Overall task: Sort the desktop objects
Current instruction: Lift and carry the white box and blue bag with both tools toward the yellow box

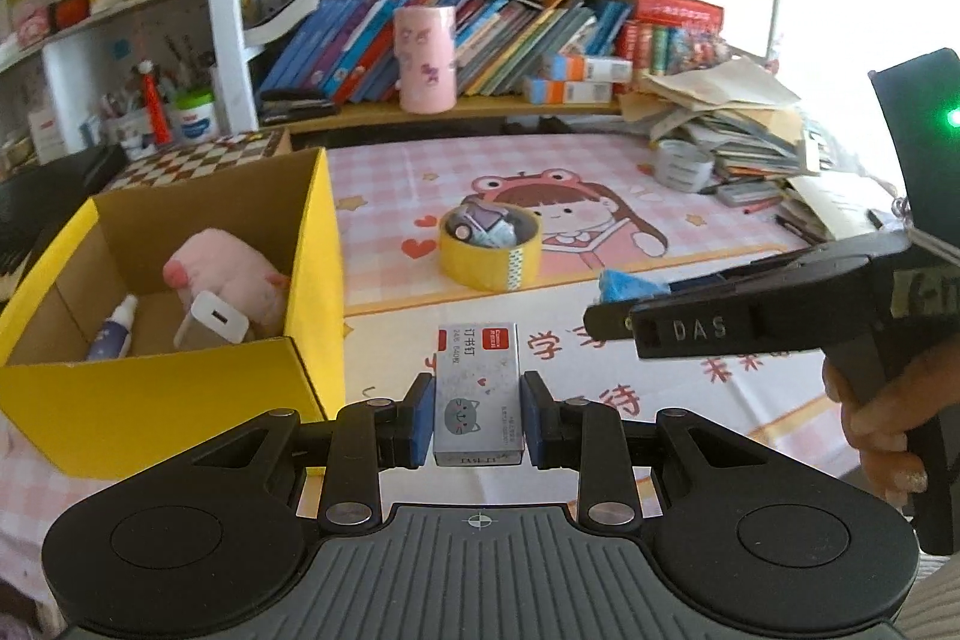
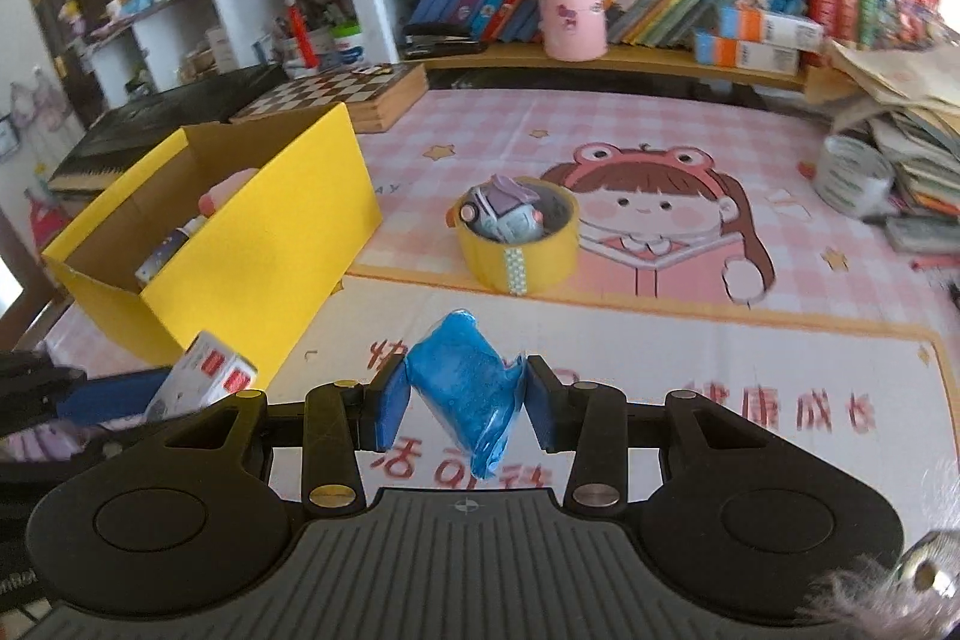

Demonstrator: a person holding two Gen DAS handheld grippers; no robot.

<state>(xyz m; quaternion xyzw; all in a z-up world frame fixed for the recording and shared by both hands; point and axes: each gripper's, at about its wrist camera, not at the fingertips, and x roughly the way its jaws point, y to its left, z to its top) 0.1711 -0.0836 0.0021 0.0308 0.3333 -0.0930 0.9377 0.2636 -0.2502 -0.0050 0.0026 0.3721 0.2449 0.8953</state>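
Staple box (image 1: pixel 478 388) clamped in left tool (image 1: pixel 478 415); blue packet (image 2: pixel 465 388), perhaps plastic, in right tool (image 2: pixel 461 400).

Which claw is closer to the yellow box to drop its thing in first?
Probably the left claw. Its staple box sits right beside the yellow box, while the right claw, holding the blue packet, looks farther away.

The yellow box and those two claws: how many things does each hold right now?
Inside yellow box: 3 (pink plush toy, white charger, small spray bottle)
In left claw: 1 (staple box)
In right claw: 1 (blue packet)
Total: 5
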